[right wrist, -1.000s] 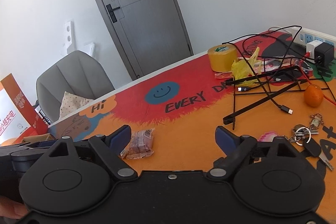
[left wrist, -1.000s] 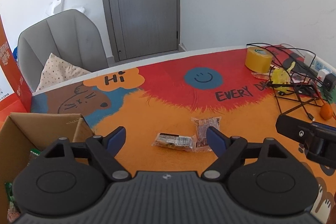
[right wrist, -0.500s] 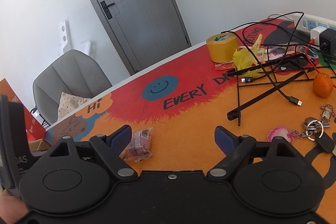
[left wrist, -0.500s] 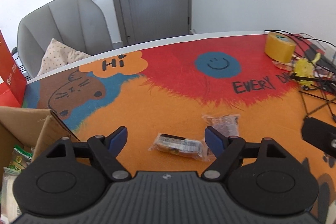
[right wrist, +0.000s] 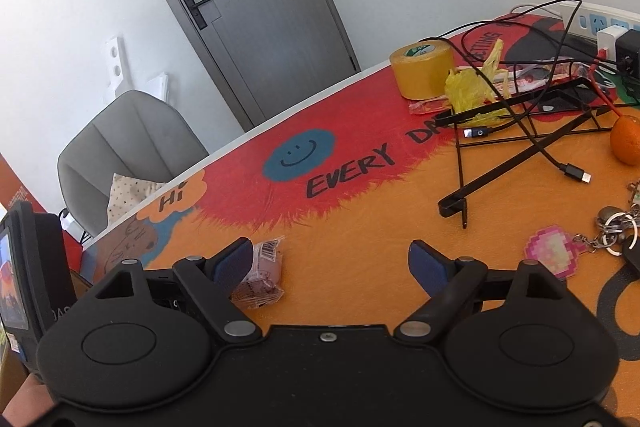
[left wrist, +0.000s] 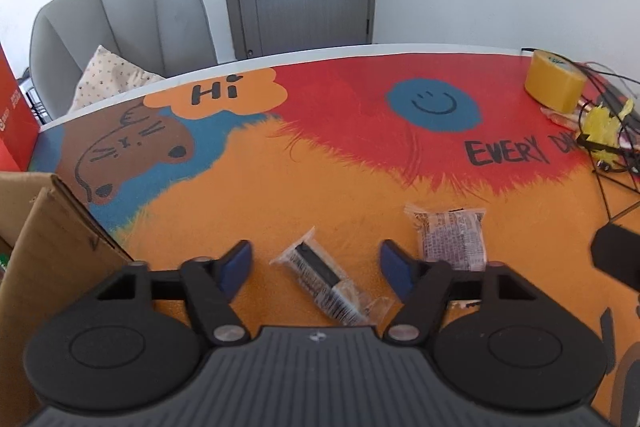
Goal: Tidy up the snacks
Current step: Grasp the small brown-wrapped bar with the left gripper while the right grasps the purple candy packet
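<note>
Two wrapped snacks lie on the colourful table mat. A long dark snack bar in clear wrap (left wrist: 326,285) lies between the fingers of my open left gripper (left wrist: 316,259), which hovers just above it. A squarer purple-brown snack packet (left wrist: 450,237) lies just right of that gripper; it also shows in the right wrist view (right wrist: 262,277), beside the left finger of my open, empty right gripper (right wrist: 332,261). An open cardboard box (left wrist: 44,251) stands at the left.
A yellow tape roll (right wrist: 422,69), yellow wrapper (right wrist: 474,89), black wire stand (right wrist: 516,143), cables, power strip (right wrist: 600,23), an orange (right wrist: 626,145) and keys with a pink charm (right wrist: 554,253) crowd the right. A grey chair (left wrist: 120,27) stands behind the table.
My left gripper has moved forward and down over the long snack bar, which now lies between its fingers. My right gripper has shifted slightly; the packet stays by its left finger.
</note>
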### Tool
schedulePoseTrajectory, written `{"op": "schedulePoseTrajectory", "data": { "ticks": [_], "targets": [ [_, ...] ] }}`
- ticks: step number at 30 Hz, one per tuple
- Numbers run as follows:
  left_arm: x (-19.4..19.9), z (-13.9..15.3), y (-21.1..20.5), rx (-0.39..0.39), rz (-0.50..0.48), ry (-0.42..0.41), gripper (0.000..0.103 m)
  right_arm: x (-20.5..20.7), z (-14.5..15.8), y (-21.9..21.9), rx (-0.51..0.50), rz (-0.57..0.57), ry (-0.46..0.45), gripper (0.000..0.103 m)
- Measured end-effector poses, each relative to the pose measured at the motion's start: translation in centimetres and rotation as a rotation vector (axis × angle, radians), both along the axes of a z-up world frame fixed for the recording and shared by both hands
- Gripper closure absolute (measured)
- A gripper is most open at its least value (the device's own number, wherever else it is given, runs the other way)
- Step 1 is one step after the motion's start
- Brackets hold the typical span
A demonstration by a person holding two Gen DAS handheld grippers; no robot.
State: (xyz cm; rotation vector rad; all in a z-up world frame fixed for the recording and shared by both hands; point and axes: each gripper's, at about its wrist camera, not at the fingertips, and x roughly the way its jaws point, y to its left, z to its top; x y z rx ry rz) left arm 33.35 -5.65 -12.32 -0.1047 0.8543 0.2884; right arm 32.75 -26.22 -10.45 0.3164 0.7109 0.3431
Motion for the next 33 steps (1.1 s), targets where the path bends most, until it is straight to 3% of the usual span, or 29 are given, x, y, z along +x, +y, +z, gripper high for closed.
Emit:
{"op": "schedulePoseTrajectory", "data": {
  "ticks": [2, 6, 16, 26, 33],
  "targets": [
    [-0.1, 0.3, 0.1, -0.006, -0.004, 0.007, 0.071, 0.1, 0.0, 0.4, 0.002, 0.007, 0.004, 0.019],
    [-0.2, 0.8, 0.3, -0.001, -0.014, 0.008, 0.079, 0.3, 0.1, 1.4, 0.004, 0.023, 0.011, 0.020],
    [-1.2, 2.7, 1.9, -0.002, 0.008, -0.056, 0.080, 1.0, 0.3, 4.3, -0.022, 0.081, 0.032, 0.026],
    [-2.1, 3.7, 3.1, -0.032, 0.011, -0.107, 0.080, 2.7, -0.5, 7.0, -0.072, 0.108, 0.092, 0.040],
    [-2.0, 3.4, 3.3, -0.042, 0.017, -0.121, 0.080, 3.8, -1.3, 8.3, -0.133, 0.100, 0.119, 0.041]
  ]
}}
